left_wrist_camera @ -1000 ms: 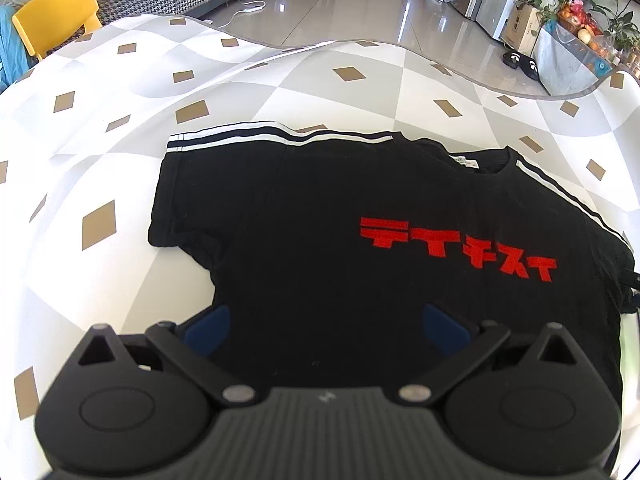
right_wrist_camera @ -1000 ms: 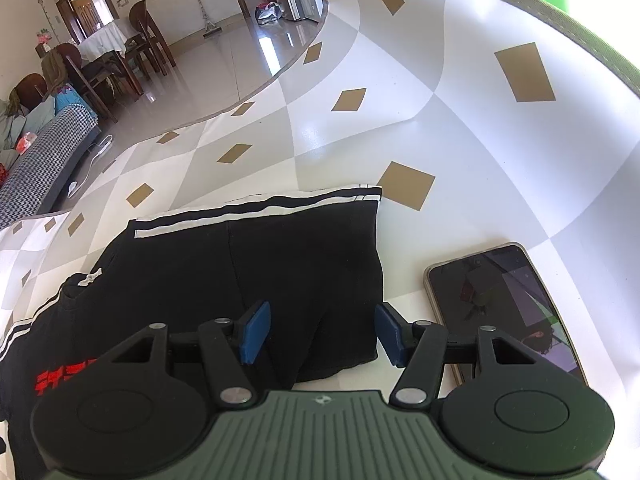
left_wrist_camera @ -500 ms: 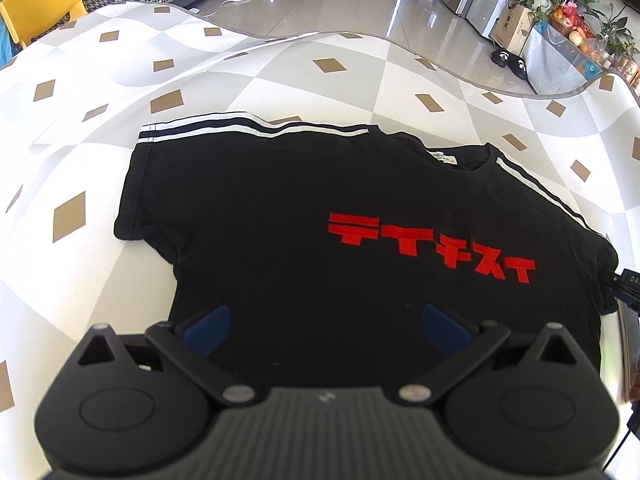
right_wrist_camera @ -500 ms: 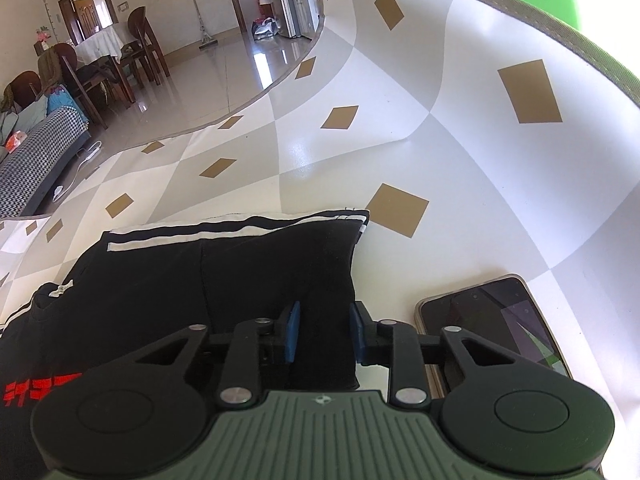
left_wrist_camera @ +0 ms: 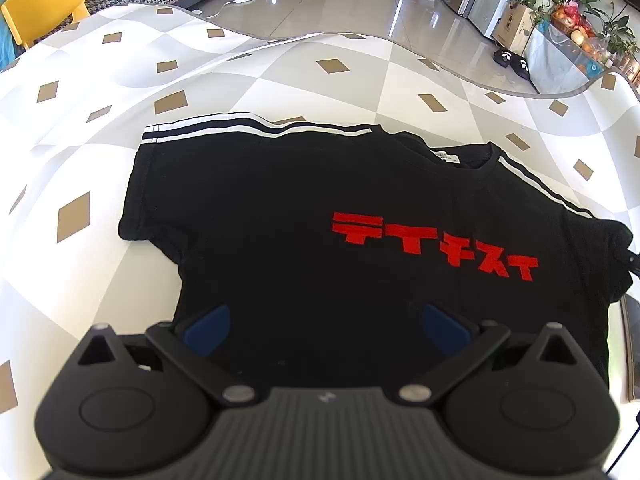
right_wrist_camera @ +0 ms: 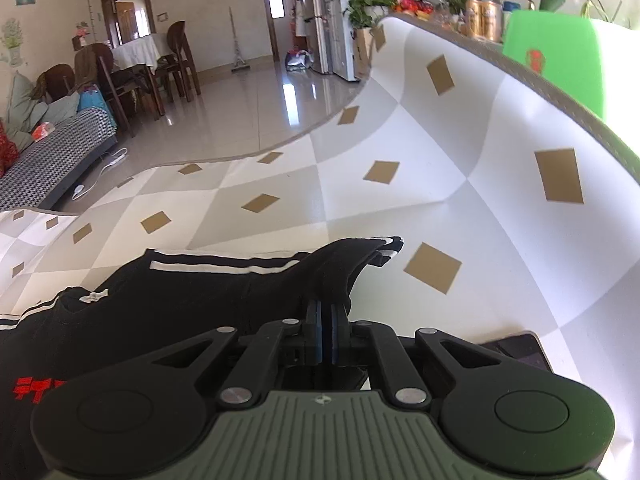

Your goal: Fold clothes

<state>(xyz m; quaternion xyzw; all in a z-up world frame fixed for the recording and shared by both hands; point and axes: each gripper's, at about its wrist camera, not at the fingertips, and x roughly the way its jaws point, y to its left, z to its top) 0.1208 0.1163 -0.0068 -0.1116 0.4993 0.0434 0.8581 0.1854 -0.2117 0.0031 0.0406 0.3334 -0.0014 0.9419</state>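
Note:
A black T-shirt [left_wrist_camera: 304, 232] with red lettering and white shoulder stripes lies face up on the checked tablecloth. My left gripper [left_wrist_camera: 326, 322] hovers open over the shirt's lower body, blue pads wide apart, nothing between them. My right gripper [right_wrist_camera: 326, 320] is shut on the shirt's right sleeve [right_wrist_camera: 344, 264], which rises off the table in a peak with the striped cuff pointing away. The rest of the T-shirt [right_wrist_camera: 160, 300] spreads to the left in the right wrist view.
A phone [right_wrist_camera: 516, 350] lies on the tablecloth [right_wrist_camera: 400, 200] just right of the held sleeve; its edge also shows as the phone [left_wrist_camera: 632, 344] in the left wrist view. The table's curved far edge [left_wrist_camera: 360, 36] drops to a tiled floor. A yellow chair [left_wrist_camera: 44, 4] stands far left.
My right gripper closed on the sleeve and lifted it off the table. My left gripper stayed open over the shirt, drifting slightly.

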